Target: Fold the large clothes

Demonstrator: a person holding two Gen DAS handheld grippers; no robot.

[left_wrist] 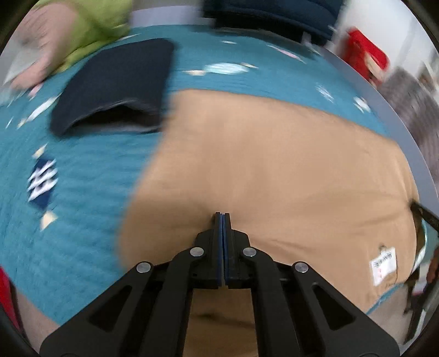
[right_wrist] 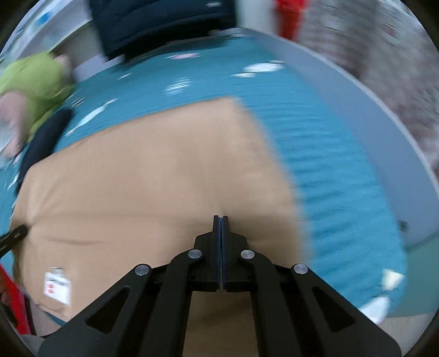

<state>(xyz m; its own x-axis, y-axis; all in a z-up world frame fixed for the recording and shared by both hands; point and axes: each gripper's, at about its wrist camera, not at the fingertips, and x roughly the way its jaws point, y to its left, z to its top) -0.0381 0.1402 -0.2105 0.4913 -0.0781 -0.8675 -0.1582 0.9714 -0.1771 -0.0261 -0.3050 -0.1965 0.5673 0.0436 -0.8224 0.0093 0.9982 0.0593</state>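
1. Bedspread (left_wrist: 90,192): teal, ribbed weave with scattered white and navy printed patches. It covers the surface under everything; both views are smeared by motion, so the patches cannot be read.
2. Tan garment (left_wrist: 274,170): smooth, thin cloth lying flat across the bedspread, roughly rectangular, with soft creases running toward each grip. Its near edge passes under both tools and out of frame. A small white label (left_wrist: 384,265) sits near one near corner; the print on it is illegible.
3. Folded dark cloth (left_wrist: 115,85): navy, matte, a thick rectangle with an open pocket of fabric at its near edge, lying on the bedspread just beside the garment's far left corner. In the right wrist view only a sliver shows.
4. Green cloth (left_wrist: 93,24): bright green, crumpled, at the far left edge of the bed, partly cut off.
5. Left gripper (left_wrist: 222,215): black plastic, blue pads pressed together on a pinch of the tan garment.
6. Right gripper (right_wrist: 220,218): same build, jaws closed on the garment's near edge.
7. Red objects at frame edges: too blurred to identify.
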